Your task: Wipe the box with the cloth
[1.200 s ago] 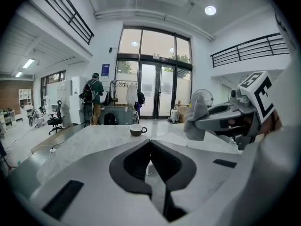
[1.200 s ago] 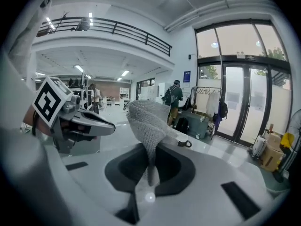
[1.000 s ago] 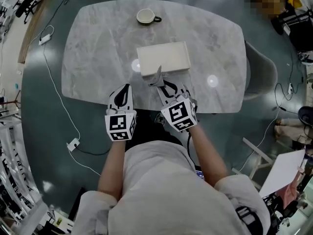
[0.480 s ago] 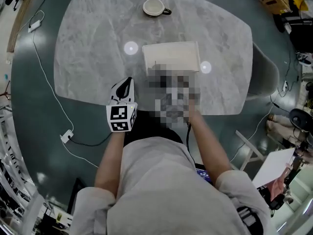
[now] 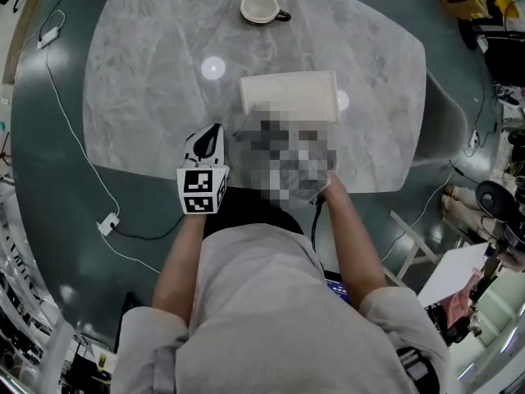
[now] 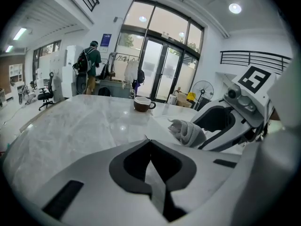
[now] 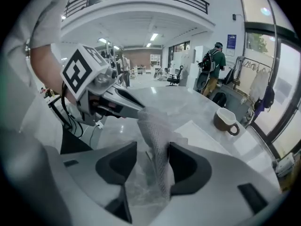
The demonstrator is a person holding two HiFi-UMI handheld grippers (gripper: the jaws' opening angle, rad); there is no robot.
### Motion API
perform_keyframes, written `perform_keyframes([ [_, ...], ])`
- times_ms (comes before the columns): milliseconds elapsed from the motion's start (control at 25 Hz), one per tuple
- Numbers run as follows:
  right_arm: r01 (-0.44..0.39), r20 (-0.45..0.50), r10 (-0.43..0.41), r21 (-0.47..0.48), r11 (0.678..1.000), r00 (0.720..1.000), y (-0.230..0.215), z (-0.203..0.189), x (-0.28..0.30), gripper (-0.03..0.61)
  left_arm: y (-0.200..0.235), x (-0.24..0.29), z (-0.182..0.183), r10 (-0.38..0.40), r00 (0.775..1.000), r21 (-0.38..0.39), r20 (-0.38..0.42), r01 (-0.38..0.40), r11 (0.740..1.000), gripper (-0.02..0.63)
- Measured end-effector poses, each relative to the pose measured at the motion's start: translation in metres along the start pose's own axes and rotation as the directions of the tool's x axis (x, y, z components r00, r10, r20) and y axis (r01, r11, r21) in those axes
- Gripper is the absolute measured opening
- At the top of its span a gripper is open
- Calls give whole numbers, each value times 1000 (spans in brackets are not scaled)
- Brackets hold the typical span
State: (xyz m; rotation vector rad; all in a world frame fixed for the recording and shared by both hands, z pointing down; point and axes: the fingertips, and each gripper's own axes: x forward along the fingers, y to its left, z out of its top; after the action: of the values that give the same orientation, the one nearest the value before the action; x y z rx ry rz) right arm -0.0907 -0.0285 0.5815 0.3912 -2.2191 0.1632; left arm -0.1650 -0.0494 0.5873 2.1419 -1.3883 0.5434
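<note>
The white flat box (image 5: 289,97) lies in the middle of the marble table (image 5: 148,80). In the right gripper view my right gripper (image 7: 153,149) is opening. The grey cloth (image 7: 157,131) hangs loosely between its spread jaws, against the right one, just before the box (image 7: 202,131). A mosaic patch covers this gripper in the head view. My left gripper (image 5: 213,131) is shut and empty over the table's near edge, left of the box. In its own view the left gripper (image 6: 149,139) has its tips together, and the cloth (image 6: 188,132) shows to the right.
A cup (image 5: 261,8) stands at the table's far side, beyond the box. A white cable (image 5: 74,138) and a plug (image 5: 108,222) lie on the floor to the left. A chair (image 5: 447,113) stands at the table's right.
A second ago the right gripper held the cloth pinched at the box's near edge; a mosaic patch now covers it. The left gripper still points at the table's near edge.
</note>
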Motion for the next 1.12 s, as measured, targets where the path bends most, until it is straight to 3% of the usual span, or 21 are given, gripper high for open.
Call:
perform_keyframes([
  [160,13,93,-25,133,991,995,-10,3,-9,199,1,1,-1,-5,1000,-1,-8,5,1000,23],
  [240,33,103,-55,204,978,993,-18,-1,-8,59,-2,2,-2,-9,1000,3,-13,9,1000,23],
  [280,42,99,-67,237,971,993,-21,-4,-7,44,-3,2,-2,-12,1000,6,-16,12,1000,23],
  [680,45,64,-73,363,931,995,-20,-13,12,35,-8,4,-2,-23,1000,10,-19,23,1000,23],
  [1120,107,28,-124,336,936,992,-28,-20,10,35,-11,16,13,-52,999,18,-12,52,998,23],
])
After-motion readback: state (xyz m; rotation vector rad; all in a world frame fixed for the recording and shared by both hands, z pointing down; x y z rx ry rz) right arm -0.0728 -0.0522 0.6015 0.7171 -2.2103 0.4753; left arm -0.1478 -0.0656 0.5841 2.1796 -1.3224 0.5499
